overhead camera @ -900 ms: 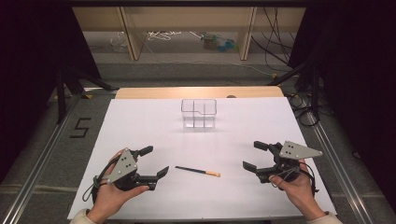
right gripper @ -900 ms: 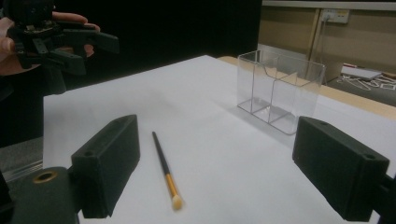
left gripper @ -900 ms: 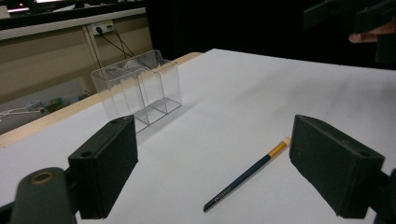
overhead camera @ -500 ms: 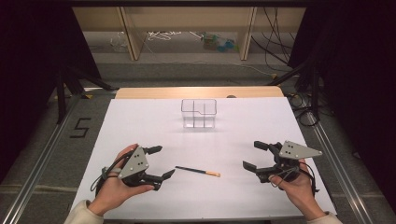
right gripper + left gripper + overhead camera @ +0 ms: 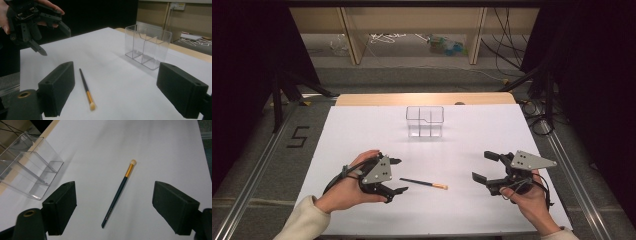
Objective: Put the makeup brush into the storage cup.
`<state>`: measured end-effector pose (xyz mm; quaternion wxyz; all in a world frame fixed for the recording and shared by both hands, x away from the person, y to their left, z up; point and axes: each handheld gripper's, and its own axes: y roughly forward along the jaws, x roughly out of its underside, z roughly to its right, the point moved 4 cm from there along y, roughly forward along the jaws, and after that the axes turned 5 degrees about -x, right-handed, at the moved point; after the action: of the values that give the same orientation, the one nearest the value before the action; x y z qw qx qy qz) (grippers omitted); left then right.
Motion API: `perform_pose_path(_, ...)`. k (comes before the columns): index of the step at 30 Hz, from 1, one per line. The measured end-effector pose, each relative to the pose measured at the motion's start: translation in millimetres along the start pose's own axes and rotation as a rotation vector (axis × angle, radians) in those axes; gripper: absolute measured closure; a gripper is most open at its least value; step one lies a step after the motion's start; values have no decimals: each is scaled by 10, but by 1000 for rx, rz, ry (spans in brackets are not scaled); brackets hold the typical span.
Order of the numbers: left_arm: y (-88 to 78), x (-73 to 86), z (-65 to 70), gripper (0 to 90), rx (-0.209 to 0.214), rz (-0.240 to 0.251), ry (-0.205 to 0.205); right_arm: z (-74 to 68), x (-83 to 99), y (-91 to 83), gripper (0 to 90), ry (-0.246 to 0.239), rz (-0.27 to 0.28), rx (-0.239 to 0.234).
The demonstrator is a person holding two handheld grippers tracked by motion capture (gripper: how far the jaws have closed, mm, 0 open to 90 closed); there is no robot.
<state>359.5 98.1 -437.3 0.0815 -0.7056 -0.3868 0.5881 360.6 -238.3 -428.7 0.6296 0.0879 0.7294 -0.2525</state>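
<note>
Clearly a pick-up in the approach stage: left hand-held gripper [image 5: 396, 175] spread wide, hovering just beside the dark handle end of the slim dark-green make-up brush with gold ferrule and pale tip [image 5: 424, 183], nothing pinched. Right hand-held gripper [image 5: 482, 167] likewise spread and empty, well apart from the brush, resting low over the white worktop [image 5: 472, 140]. Brush lying flat on the worktop between the two, near the front edge, apart from the clear acrylic two-compartment organiser [image 5: 425, 121] standing farther back. For a clean grasp, best to centre the jaws across the handle rather than along it, near the middle of the shaft, and to come down until both pads straddle the thin stem close to the surface; closing too high risks rolling it away. Tip worth keeping free, so as not to crush the bristles. Left gripper view useful here: brush [image 5: 119, 193] seen lengthwise between the open jaws, roughly centred but slanted, which suggests a small wrist turn before closing; organiser [image 5: 27, 175] off to one side, dividers plain. Right gripper view adds the low angle: brush [image 5: 86, 88] flat on the sheet, tip nearest, organiser [image 5: 147, 46] upright and empty, and the left hand-held gripper [image 5: 56, 38] raised above the surface, a height hard to judge from the high view.
</note>
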Motion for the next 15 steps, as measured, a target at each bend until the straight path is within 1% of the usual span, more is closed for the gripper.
perform_pose_path(1,26,-20,-14,196,7,-12,11,2,1,0,159,0,0,0)
perform_pose_path(2,51,-34,-30,200,16,-27,36,4,3,-2,159,0,-3,5)
perform_pose_path(6,169,-88,-52,208,51,-75,82,8,5,-1,158,-2,-4,4)
perform_pose_path(7,194,-101,-57,208,59,-91,90,8,5,-1,158,-2,-4,4)
perform_pose_path(8,229,-113,-58,208,61,-90,87,7,5,-1,158,-2,-5,4)
perform_pose_path(9,252,-123,-69,208,67,-104,102,6,5,-2,159,-2,-5,3)
perform_pose_path(11,305,-142,-82,209,79,-119,119,6,5,-2,158,-2,-5,4)
perform_pose_path(12,342,-149,-82,211,92,-127,123,6,5,-2,159,-2,-5,3)
perform_pose_path(13,356,-154,-94,214,94,-140,144,6,5,-2,159,-1,-5,2)
perform_pose_path(14,391,-159,-84,214,102,-139,131,6,5,-2,159,-1,-5,2)
perform_pose_path(15,410,-161,-96,221,115,-160,155,8,6,-5,158,-2,-7,2)
